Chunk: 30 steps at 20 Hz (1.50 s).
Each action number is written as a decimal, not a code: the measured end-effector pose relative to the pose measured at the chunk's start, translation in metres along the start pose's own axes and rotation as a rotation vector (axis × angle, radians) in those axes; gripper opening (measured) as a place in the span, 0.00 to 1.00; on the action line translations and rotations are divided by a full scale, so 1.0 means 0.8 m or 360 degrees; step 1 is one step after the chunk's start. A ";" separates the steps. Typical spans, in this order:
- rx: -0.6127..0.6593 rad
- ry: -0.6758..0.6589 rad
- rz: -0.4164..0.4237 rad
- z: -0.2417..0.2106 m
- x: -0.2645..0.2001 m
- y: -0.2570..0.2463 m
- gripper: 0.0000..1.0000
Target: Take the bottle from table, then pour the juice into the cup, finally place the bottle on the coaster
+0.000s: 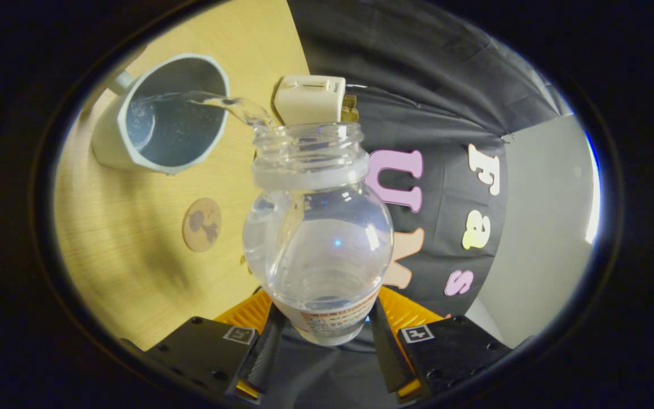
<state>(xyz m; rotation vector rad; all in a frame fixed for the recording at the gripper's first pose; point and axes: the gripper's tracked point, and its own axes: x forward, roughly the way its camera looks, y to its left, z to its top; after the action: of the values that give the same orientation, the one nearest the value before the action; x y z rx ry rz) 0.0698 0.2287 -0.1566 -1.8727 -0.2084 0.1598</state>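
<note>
Item: clear bottle [318,238], centre of frame, clamped low on its body between the tongs [324,341], both fingers pressing its sides. Tilted, open neck aimed toward upper left; a thin clear stream arcs from the mouth into the pale cup [162,113], upper left, standing on the wooden surface [134,272]. Coaster [202,224], left of centre, bare. Handling note: hold the tilt steady and keep the stream inside the rim. A white block [310,99] sits behind the neck, possibly a plug adapter.
</note>
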 end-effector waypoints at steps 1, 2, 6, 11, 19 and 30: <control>-0.0010 -0.0008 -0.0002 0.000 0.000 -0.001 0.81; -0.0020 -0.0011 -0.0009 0.001 0.000 -0.003 0.81; -0.0042 -0.0017 -0.0019 0.002 0.003 -0.009 0.81; -0.0057 -0.0013 -0.0021 0.002 0.004 -0.010 0.81; -0.0117 -0.0033 -0.0027 0.005 0.004 -0.011 0.80; -0.0204 -0.0066 -0.0078 0.007 0.003 -0.020 0.80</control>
<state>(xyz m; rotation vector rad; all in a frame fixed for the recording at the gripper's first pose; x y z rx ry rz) 0.0700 0.2389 -0.1429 -1.9909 -0.2985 0.1548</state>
